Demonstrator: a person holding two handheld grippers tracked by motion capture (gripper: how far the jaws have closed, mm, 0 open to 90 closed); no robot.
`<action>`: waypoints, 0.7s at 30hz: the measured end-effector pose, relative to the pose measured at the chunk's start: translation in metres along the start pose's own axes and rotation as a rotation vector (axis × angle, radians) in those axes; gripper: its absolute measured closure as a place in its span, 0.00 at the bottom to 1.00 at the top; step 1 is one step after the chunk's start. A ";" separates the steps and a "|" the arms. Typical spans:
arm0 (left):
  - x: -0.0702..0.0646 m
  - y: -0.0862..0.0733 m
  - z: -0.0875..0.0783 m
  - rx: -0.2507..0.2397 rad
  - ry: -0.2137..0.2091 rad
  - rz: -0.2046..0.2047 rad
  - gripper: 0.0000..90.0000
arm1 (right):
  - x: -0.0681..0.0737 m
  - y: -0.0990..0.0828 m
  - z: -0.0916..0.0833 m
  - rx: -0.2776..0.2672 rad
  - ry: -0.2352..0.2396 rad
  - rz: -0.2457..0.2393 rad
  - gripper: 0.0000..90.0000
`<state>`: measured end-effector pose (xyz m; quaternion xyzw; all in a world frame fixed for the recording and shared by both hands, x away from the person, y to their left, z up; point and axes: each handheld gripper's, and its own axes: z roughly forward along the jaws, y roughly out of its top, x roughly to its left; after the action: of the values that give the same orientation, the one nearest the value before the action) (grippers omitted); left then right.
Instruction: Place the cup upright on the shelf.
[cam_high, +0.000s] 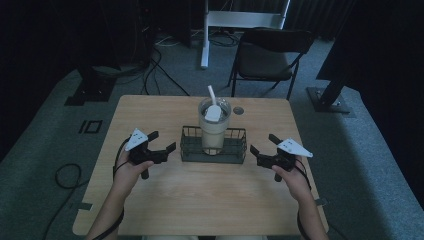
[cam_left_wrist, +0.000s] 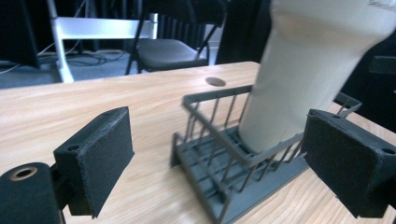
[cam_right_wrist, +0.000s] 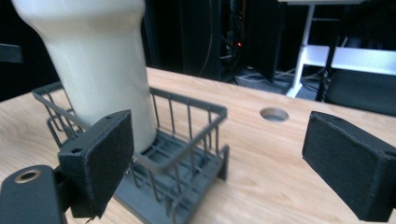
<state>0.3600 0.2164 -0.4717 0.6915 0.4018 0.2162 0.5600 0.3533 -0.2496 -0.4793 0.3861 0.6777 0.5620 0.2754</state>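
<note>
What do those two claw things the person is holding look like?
Each hand-held gripper, left and right, is black with two flat, blocky jaws faced in rough dark padding. A pale grey three-cornered plate sits on top of each, and a thin black cable trails back along each forearm. The forearms are bare, with no sleeves in sight.

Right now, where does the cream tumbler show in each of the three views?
High view: tumbler at table centre, upright in the wire basket, straw up.
Left gripper view: tumbler upper right, lower body in basket.
Right gripper view: tumbler upper left, in basket.
Shared landmark: the round table hole.
</note>
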 end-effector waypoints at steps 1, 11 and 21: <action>0.002 -0.001 -0.002 0.004 0.006 0.000 0.11 | -0.002 -0.003 -0.001 0.007 -0.010 0.003 0.10; 0.021 -0.026 -0.027 0.061 0.075 -0.060 0.11 | -0.007 -0.023 -0.013 0.059 -0.041 0.021 0.10; 0.039 -0.047 -0.055 0.144 0.173 -0.125 0.11 | -0.008 -0.042 -0.025 0.116 -0.072 0.040 0.10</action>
<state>0.3270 0.2826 -0.5068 0.6822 0.5055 0.2104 0.4845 0.3287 -0.2728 -0.5152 0.4347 0.6909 0.5129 0.2657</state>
